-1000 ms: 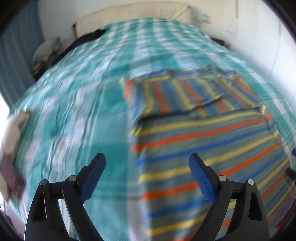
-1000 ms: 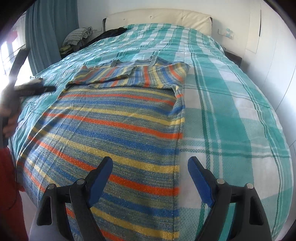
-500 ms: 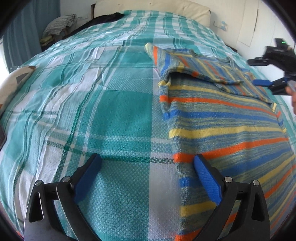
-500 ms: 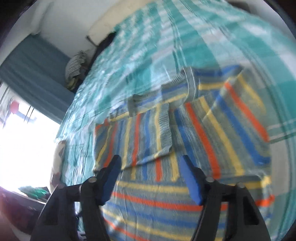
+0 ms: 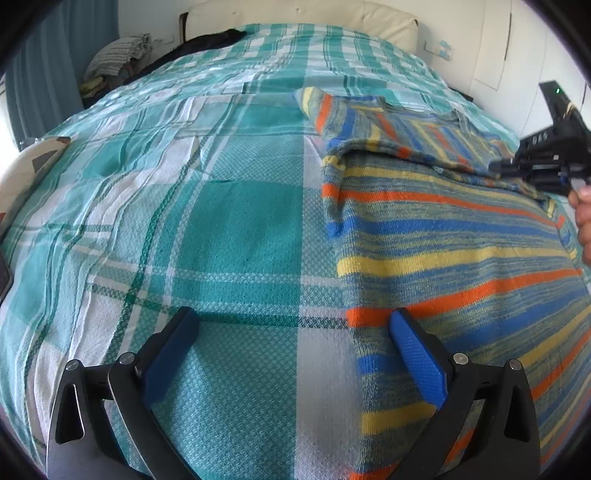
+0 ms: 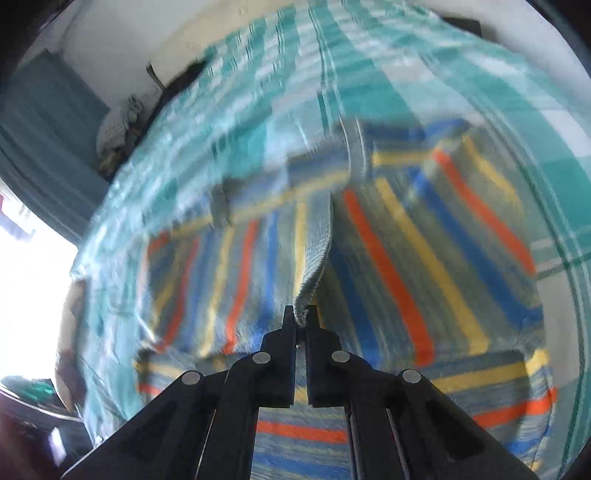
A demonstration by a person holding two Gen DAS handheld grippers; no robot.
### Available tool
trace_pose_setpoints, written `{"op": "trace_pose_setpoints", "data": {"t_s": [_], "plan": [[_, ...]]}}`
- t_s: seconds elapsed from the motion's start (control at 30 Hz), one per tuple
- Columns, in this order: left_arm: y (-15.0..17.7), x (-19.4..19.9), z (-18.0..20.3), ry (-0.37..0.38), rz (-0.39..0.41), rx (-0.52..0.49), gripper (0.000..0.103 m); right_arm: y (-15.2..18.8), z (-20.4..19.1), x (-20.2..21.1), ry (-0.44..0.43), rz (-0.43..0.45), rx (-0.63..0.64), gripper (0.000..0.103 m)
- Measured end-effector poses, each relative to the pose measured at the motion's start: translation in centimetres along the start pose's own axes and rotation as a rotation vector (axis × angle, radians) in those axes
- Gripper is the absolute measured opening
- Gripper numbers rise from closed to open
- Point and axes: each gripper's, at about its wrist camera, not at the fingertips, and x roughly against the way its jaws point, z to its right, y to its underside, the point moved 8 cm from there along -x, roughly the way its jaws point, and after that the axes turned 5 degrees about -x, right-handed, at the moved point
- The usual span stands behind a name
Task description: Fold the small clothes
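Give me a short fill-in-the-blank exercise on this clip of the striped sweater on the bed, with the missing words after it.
1. The right claw is ____ on a fold of the striped sweater.
2. The left claw is ____, with nothing between its blue pads.
3. The sweater lies on a teal and white ____ bedspread.
4. The sweater's stripes are blue, yellow and ____.

Missing words: shut; open; plaid; orange

A bed under a teal-and-white plaid cotton bedspread (image 5: 229, 229) fills the room, cream padded headboard (image 5: 303, 13) against white wall, blue curtain (image 5: 33, 74) left.
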Motion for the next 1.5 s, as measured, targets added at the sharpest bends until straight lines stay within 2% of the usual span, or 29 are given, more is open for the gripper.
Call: {"op": "trace_pose_setpoints", "data": {"t_s": [0.07,0.13,0.2,0.27,0.37,0.47,0.6,0.7,0.83,0.93,1.03,1.13,1.27,1.5], "plan": [[0.0,0.1,-0.1,0.000,0.002,0.004,0.103,0.4,0.7,-0.8,-0.011,-0.014,-0.032,0.007],[0.1,0.1,-0.2,0.000,0.004,0.008,0.103,0.2,0.9,-0.4,-0.035,0.009,-0.043,0.013],[0.2,0.2,-0.2,-0.001,0.006,0.007,0.103,0.3,1.0,0.7,-0.029,0.034,-0.026,0.041],[0.2,0.2,-0.2,-0.001,0.004,0.008,0.103,1.0,1.1,2.6,-0.029,0.069,0.010,0.058],[0.3,0.7,-0.3,-0.012,-0.024,0.013,0.102,2.7,2.0,5.9,0.003,0.100,0.125,0.059],[0.7,2.1,-0.1,0.001,-0.064,0.019,0.102,6.1,3.9,8.8,0.041,0.099,0.239,0.059],[1.7,4.7,1.2,0.009,-0.105,-0.022,0.102,12.6,7.5,12.1,0.090,0.027,0.357,0.059],[3.0,6.6,3.1,0.008,-0.141,-0.045,0.102,17.1,9.0,14.0,0.107,-0.010,0.404,0.060],[5.5,7.6,5.9,0.003,-0.180,-0.071,0.102,20.4,9.9,15.0,0.124,0.009,0.386,0.060],[6.7,7.0,7.2,-0.026,-0.197,-0.135,0.102,20.8,10.0,15.0,0.110,0.029,0.331,0.060],[6.9,6.3,7.8,-0.051,-0.188,-0.178,0.103,20.7,9.8,14.6,0.122,0.036,0.348,0.060],[7.1,6.2,7.8,-0.034,-0.191,-0.162,0.103,21.4,10.1,13.7,0.156,0.006,0.377,0.063],[7.2,6.2,7.8,-0.020,-0.188,-0.153,0.103,21.7,10.0,13.4,0.161,0.009,0.386,0.071],[7.2,6.2,7.8,-0.019,-0.183,-0.162,0.103,22.0,9.9,12.8,0.171,0.012,0.403,0.076]]}}
